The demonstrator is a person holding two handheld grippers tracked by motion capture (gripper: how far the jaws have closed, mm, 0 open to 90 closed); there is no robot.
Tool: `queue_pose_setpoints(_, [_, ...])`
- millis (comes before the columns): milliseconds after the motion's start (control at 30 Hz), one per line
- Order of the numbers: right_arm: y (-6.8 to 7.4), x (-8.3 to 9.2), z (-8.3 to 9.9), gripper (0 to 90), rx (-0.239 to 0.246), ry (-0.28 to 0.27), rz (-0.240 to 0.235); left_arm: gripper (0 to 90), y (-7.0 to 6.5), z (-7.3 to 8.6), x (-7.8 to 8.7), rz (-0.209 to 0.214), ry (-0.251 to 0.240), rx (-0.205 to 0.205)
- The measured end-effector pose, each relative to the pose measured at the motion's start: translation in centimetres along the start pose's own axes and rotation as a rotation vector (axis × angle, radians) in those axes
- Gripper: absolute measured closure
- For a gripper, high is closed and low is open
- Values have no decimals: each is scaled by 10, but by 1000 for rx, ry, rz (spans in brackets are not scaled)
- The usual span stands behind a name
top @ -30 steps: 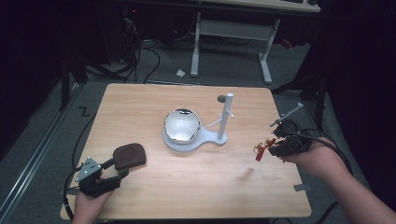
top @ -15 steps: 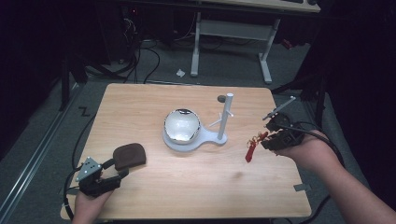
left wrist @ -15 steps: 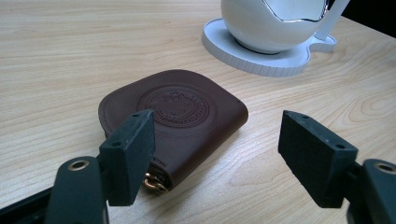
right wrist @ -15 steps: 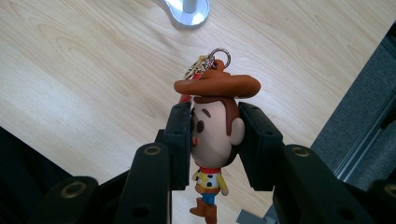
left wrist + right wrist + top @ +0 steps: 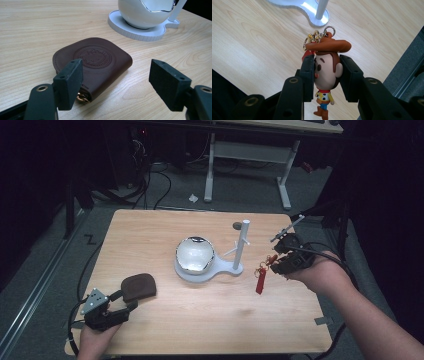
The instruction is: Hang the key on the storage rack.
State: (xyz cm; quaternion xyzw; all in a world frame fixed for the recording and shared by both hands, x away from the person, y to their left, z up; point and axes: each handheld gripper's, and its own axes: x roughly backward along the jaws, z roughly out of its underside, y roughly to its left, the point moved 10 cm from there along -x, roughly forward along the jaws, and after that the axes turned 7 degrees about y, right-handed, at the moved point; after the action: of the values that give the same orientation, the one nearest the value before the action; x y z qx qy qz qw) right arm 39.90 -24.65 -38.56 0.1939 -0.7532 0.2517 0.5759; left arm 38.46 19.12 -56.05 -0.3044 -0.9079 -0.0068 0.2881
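**Cowboy keychain hanging by its head, a few ways this goes sideways**

So here's where we are. Our right gripper [image 5: 278,260] is off the right side of the table, clamped on the little cowboy figure keychain with the brown hat and gold ring cluster [image 5: 325,67]. In the right gripper view the jaws pinch the round head from both sides, just under the hat brim, with the body and boots dangling free below. From the high view a red strap [image 5: 260,281] hangs down from the same bunch, above the light wooden table [image 5: 150,230] and apparently clear of it.

Our guess is it's headed for the white stand with the upright post and slanted peg [image 5: 241,245], just left of the gripper, beside the shiny white dome-shaped dish [image 5: 194,254] on the same base.

What worries us:
- The head is rounded and smooth-looking, so the grip could slip and the figure could pop out if we tilt or jolt.
- The rings sit loose above the hat, so they'll probably swing and miss the peg.
- The strap could snag the post or drag on the base.
- The stand looks light, so a bump from the jaws might shove or tip it.

Meanwhile our left gripper [image 5: 120,85] sits at the near left with jaws wide apart, holding nothing, right in front of the dark brown embossed leather pouch [image 5: 93,63]. One jaw looks close to the pouch's edge, so a careless nudge could slide it.
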Motion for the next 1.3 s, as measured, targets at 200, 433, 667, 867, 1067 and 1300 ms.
queue_pose_setpoints(200, [2,5,-17,670,18,-16,9,277,0,1,-1,5,3,1])
queue_pose_setpoints(433, [9,11,-38,670,35,-33,13,277,0,0,-1,7,1,2])
queue_pose_setpoints(667, [12,14,-55,670,57,-51,17,277,1,0,0,7,-3,6])
queue_pose_setpoints(867, [6,19,-67,670,44,-66,35,277,1,0,0,8,-4,8])
queue_pose_setpoints(1067, [-4,15,-72,670,29,-61,44,277,1,0,0,12,-3,6])
queue_pose_setpoints(1300, [-11,4,-69,670,-1,-51,39,277,1,0,-1,11,-3,7])
